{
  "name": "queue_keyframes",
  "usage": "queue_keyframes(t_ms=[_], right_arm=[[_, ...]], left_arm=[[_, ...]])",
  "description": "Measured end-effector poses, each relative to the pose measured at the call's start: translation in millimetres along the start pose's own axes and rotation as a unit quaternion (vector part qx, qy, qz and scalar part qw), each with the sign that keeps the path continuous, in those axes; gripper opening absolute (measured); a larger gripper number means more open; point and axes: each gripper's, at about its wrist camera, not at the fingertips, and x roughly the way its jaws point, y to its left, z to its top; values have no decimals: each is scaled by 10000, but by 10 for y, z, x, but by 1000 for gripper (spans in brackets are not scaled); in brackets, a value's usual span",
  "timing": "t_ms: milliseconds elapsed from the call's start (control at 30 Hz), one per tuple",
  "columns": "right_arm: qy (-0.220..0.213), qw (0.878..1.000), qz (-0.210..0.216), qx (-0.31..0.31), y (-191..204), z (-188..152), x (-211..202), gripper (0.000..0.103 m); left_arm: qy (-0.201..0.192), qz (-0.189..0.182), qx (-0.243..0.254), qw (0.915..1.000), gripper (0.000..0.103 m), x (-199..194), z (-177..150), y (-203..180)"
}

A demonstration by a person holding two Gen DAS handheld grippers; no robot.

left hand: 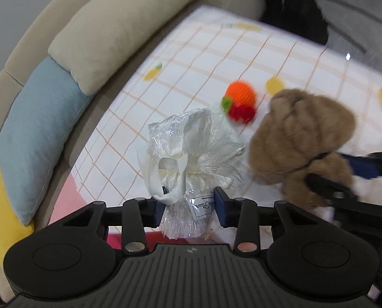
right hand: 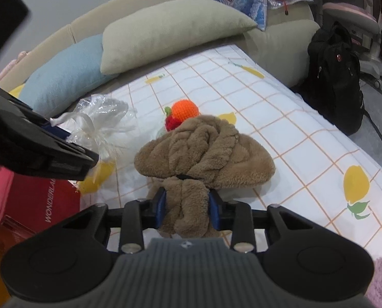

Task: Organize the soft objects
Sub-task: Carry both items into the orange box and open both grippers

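Over checked bedsheet (right hand: pixel 280 107), left tongs (left hand: pixel 188 206) grasping cellophane parcel (left hand: pixel 188 154), right tongs (right hand: pixel 187 205) clenched on brown plush (right hand: pixel 203 151), base hidden

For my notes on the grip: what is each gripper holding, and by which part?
The left gripper holds the clear plastic bag by its narrow lower end. The right gripper holds the brown towel by its bunched tail below the black band.
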Motion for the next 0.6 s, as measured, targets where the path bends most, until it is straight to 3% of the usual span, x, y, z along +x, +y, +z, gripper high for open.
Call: queue_keyframes(t_ms=[167,333,600], right_arm=[[-280,9996,14,96,-50,-31,-211,33],[-466,9988,58,146,-11,-27,-427,33],[-679,9971,326,-70,193,-145,-924,33]], left_arm=[[-536,-420,-529,9963,45,-528,-201,78],[-955,-1061,-1265,9816,45,-997,-514,193],[-1312,-1268,-1852,9656,45,-1376,-1143,304]])
